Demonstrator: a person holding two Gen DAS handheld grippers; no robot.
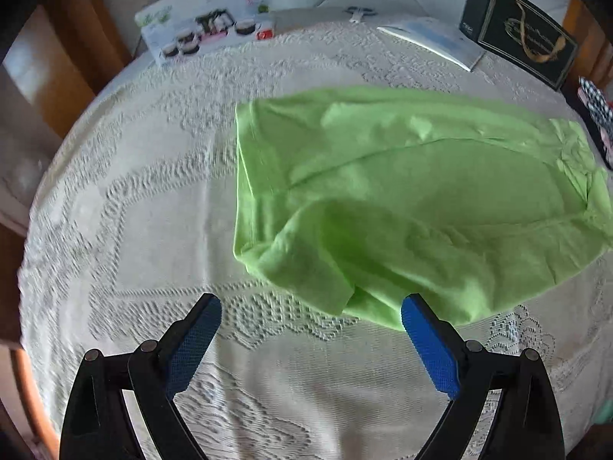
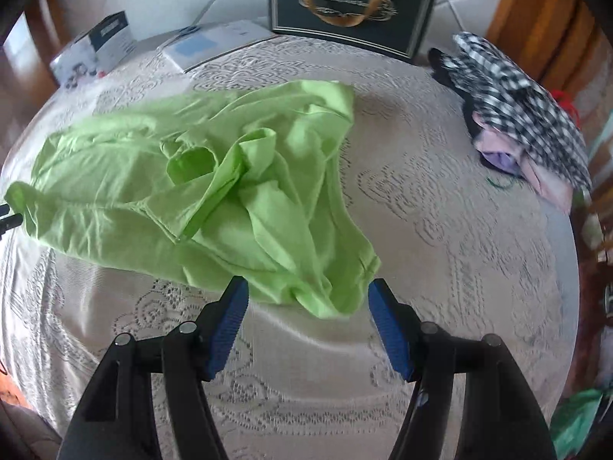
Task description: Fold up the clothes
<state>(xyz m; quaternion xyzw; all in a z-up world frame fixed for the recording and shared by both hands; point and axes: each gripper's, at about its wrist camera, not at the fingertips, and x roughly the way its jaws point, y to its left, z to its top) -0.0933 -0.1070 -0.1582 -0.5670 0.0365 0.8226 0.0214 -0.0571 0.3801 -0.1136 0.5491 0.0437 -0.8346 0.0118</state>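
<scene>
Green shirt [image 1: 402, 199] on table [image 1: 134, 230], crumpled, not yet folded. Left hand-held gripper [image 1: 311, 339] released, shirt at 1 o'clock; right hand-held gripper [image 2: 308, 312] released, nothing grasped. Checked clothes [image 2: 525, 115] wait.

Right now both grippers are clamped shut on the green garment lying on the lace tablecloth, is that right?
Not quite. The green garment does lie on the lace tablecloth, but both wrist views show the left gripper and right gripper open, their pads pressing nothing.
</scene>
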